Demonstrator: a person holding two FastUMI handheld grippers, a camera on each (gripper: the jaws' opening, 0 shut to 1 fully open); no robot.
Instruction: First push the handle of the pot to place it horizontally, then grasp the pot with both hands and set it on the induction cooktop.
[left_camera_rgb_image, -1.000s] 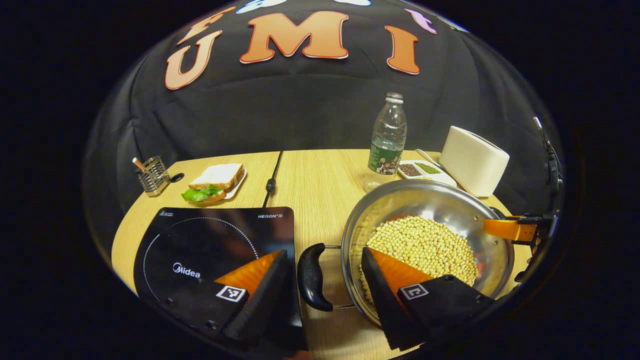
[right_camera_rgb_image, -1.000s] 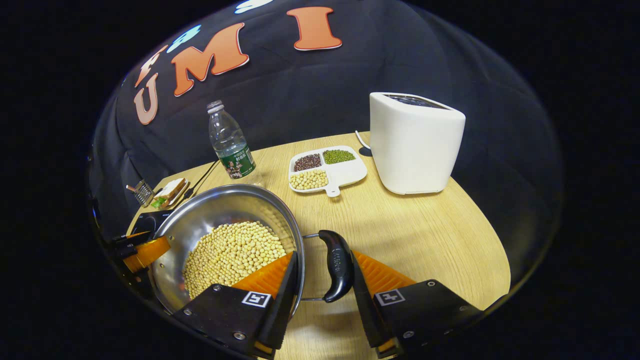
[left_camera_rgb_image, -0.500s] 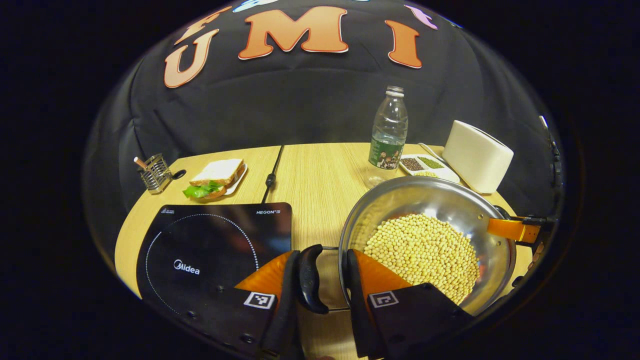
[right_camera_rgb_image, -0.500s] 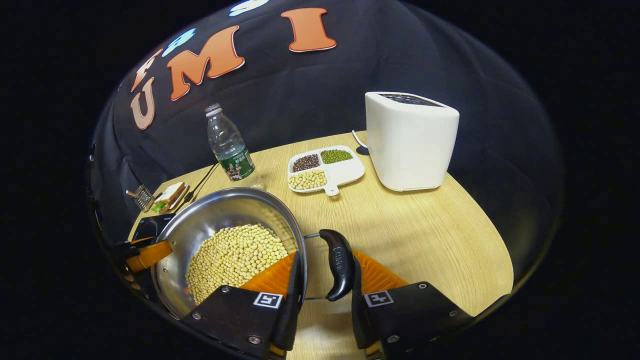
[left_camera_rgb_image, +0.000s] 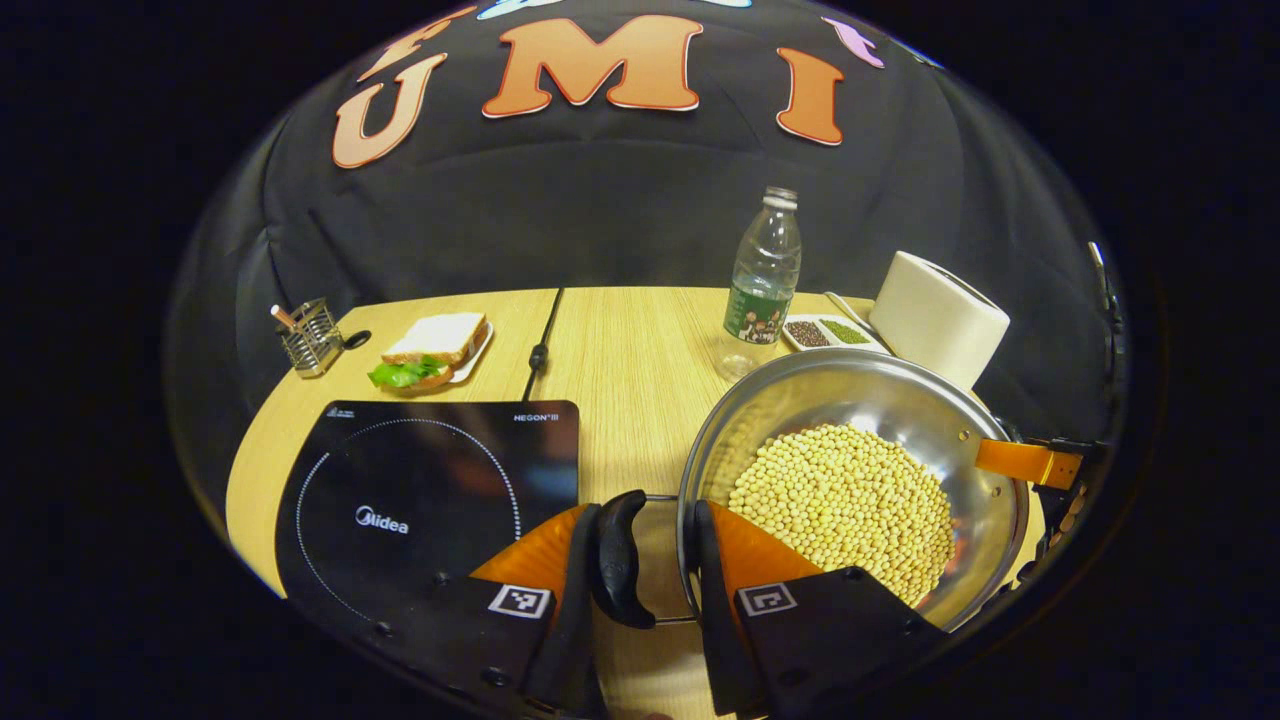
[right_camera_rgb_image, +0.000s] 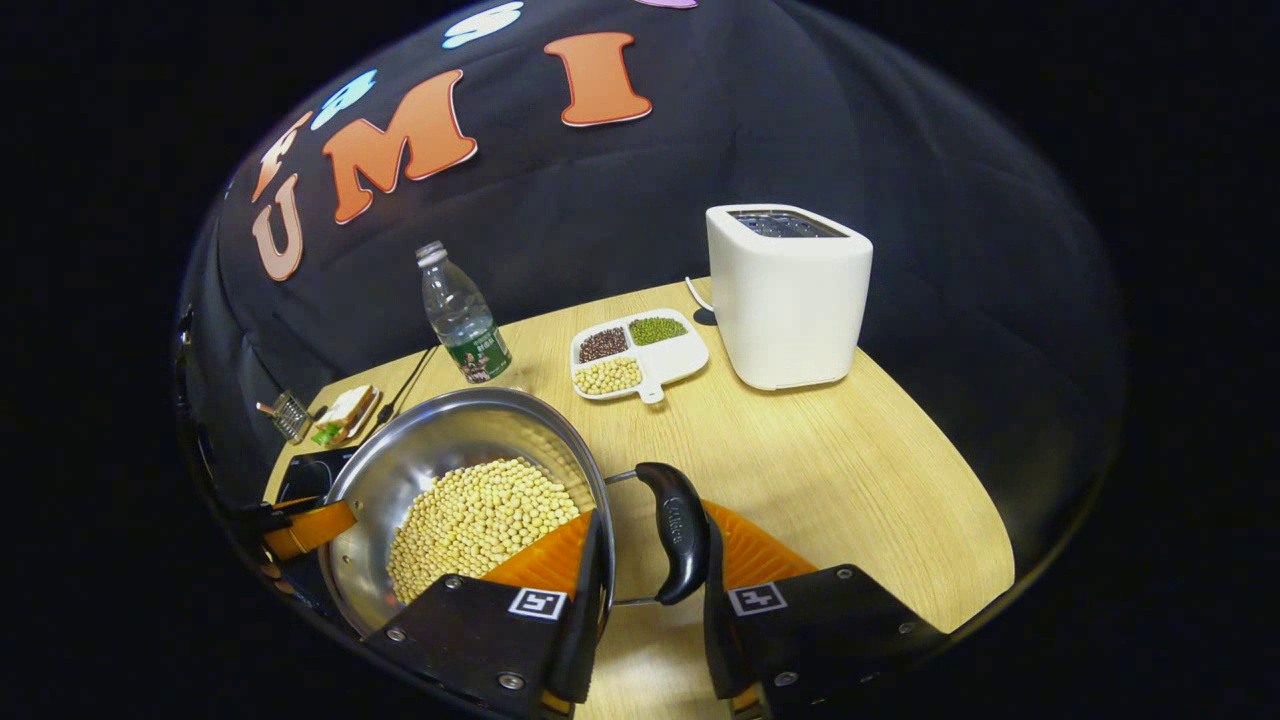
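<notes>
A pale wooden table (left_camera_rgb_image: 640, 350) stands against black cloth. On it, from largest: a steel pot (left_camera_rgb_image: 850, 390) of soybeans (left_camera_rgb_image: 850, 500) at 4 o'clock, just beside the black induction cooktop (left_camera_rgb_image: 420, 490) at 8 o'clock. The left gripper (left_camera_rgb_image: 640, 560) is clenched on the pot's left handle (left_camera_rgb_image: 618, 555), the right gripper (right_camera_rgb_image: 650, 560) on its right handle (right_camera_rgb_image: 678, 530). Behind: white toaster (right_camera_rgb_image: 790, 300), bottle (left_camera_rgb_image: 762, 275), divided dish (right_camera_rgb_image: 640, 352), sandwich (left_camera_rgb_image: 432, 345).
</notes>
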